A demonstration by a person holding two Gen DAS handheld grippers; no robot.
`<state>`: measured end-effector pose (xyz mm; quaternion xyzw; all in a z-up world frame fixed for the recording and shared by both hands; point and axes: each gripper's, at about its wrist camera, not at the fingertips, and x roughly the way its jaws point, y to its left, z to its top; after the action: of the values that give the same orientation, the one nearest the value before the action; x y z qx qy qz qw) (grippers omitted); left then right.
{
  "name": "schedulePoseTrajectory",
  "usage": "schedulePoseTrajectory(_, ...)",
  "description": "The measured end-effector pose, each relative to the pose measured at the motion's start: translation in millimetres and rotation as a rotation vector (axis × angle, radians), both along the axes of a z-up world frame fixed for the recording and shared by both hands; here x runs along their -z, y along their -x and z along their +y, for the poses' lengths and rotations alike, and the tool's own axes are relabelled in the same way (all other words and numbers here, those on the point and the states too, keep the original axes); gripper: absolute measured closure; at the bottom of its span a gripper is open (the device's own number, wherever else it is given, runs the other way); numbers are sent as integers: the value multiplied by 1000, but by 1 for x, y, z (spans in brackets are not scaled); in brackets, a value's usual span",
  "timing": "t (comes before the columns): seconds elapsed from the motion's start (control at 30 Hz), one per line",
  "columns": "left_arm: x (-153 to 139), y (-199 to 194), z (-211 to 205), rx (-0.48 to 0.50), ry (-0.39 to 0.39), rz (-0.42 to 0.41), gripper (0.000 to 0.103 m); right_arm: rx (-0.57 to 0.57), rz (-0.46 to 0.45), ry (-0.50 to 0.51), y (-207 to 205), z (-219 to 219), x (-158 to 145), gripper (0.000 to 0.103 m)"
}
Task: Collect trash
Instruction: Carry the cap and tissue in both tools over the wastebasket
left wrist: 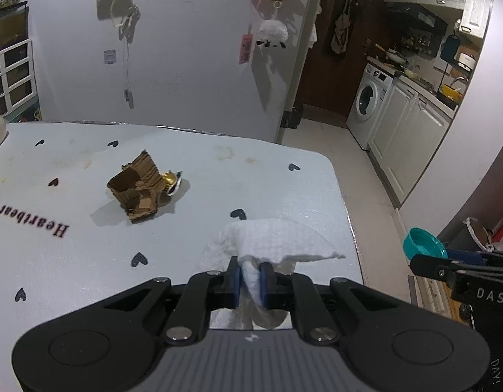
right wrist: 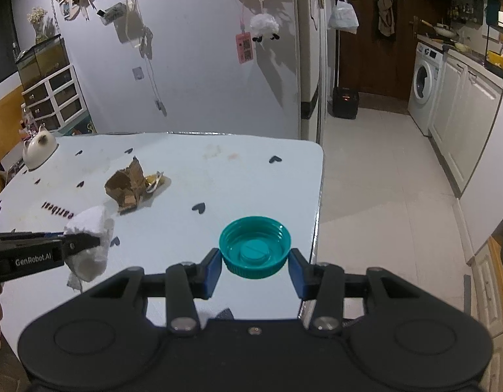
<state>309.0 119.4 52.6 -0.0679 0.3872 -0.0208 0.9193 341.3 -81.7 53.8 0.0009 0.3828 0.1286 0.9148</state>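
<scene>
Left wrist view: left gripper (left wrist: pixel 250 277) is pinched tight on the crumpled tissue (left wrist: pixel 274 241), near the table (left wrist: pixel 88 261) right edge; torn cardboard (left wrist: pixel 135 189) lies ahead-left, mid-table.

Right wrist view: right gripper (right wrist: pixel 255 268) clamps the teal cap (right wrist: pixel 254 250), farther from the cardboard (right wrist: pixel 125 186).

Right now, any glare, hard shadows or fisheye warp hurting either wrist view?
Left wrist: sharp; cardboard scrap casts a hard shadow toward the camera; table edge bows; corners vignetted. Right wrist: teal cap crisp in the right tool; kitchen beyond is dim; no blinding glare.
</scene>
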Motion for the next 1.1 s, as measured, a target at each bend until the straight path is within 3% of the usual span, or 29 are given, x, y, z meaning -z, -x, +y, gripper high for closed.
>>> schedulePoseTrajectory(0.5,-8,-4,-104,138,0,0,91,93,5,-13,21,-87,2,58)
schedulePoseTrajectory(0.73,-4,-5,-167,138,14,23,91,101,9,-23,24,-147,3,58)
schedulePoseTrajectory(0.9,17,-8,-212,155,37,75,91,75,46,-28,21,-192,17,58)
schedulePoseTrajectory(1.1,61,-21,-262,209,67,183,91,107,130,-33,19,-244,58,58)
